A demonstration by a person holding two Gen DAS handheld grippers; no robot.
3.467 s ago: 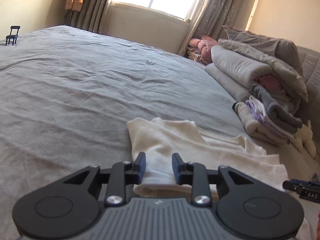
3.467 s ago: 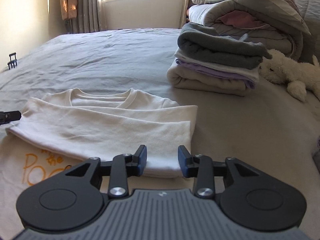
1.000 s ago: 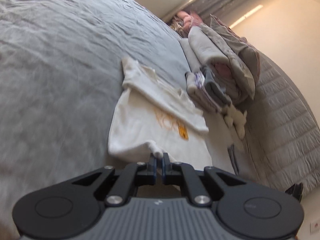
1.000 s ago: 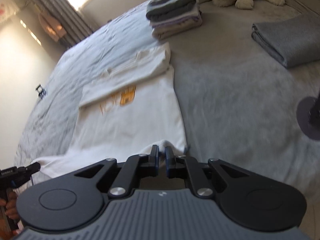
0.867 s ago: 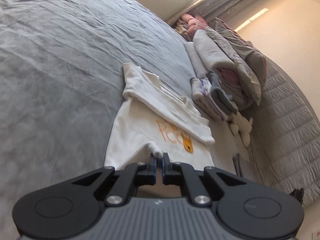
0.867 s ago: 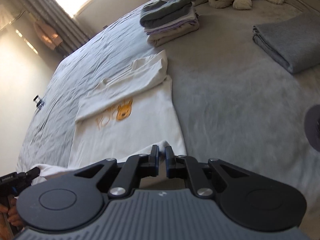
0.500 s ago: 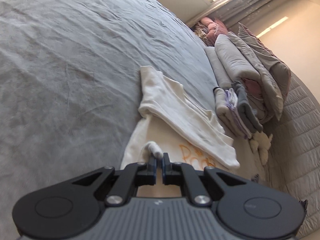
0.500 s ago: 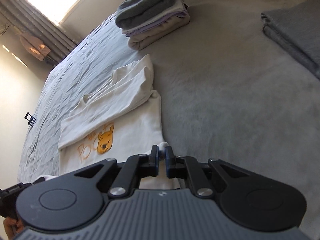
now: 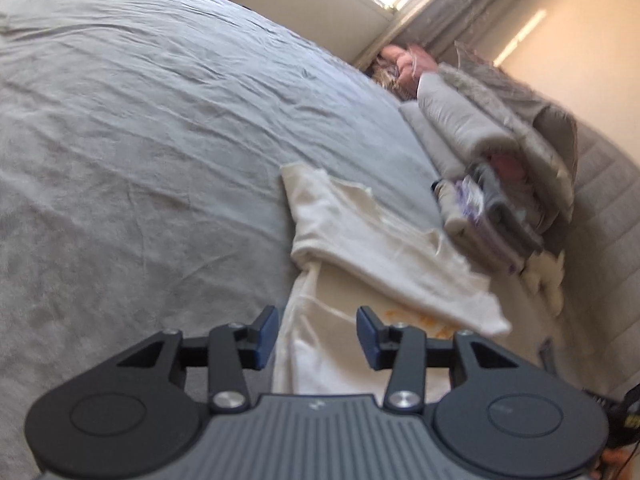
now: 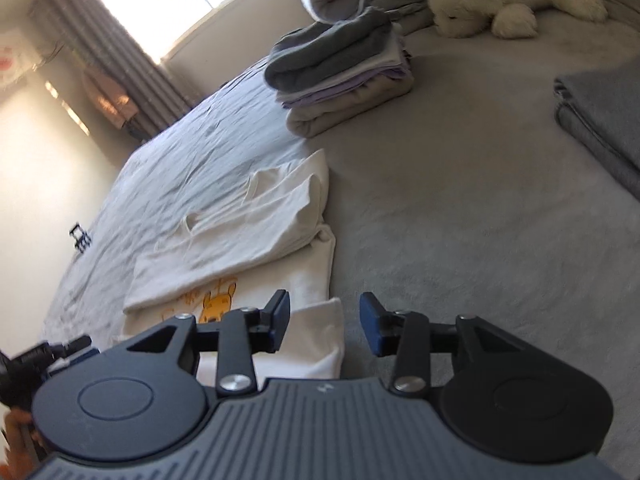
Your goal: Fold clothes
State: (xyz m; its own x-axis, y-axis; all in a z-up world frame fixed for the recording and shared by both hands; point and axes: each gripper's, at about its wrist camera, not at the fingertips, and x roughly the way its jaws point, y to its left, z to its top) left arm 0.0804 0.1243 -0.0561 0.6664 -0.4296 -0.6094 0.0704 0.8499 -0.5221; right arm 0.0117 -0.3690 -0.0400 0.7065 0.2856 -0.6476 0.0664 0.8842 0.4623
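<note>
A cream T-shirt (image 9: 384,256) with an orange bear print (image 10: 218,300) lies partly folded on the grey bed (image 9: 140,140). Its top part is folded down over the chest, and its bottom hem is folded up toward the print. My left gripper (image 9: 317,334) is open just above the shirt's left side with nothing between its fingers. My right gripper (image 10: 323,322) is open over the shirt's right folded hem (image 10: 316,340), holding nothing. The left gripper's tip shows at the lower left of the right wrist view.
A stack of folded clothes (image 10: 344,76) sits beyond the shirt, with rolled bedding (image 9: 492,128) behind it. A white plush toy (image 10: 516,0) lies at the far right. A folded grey towel (image 10: 600,120) lies on the right. A small black stand (image 10: 80,238) sits at the bed's far left.
Both grippers were shut on the shirt's bottom hem and carried it up toward the print. Now both have opened and let it go; the hem lies folded over.
</note>
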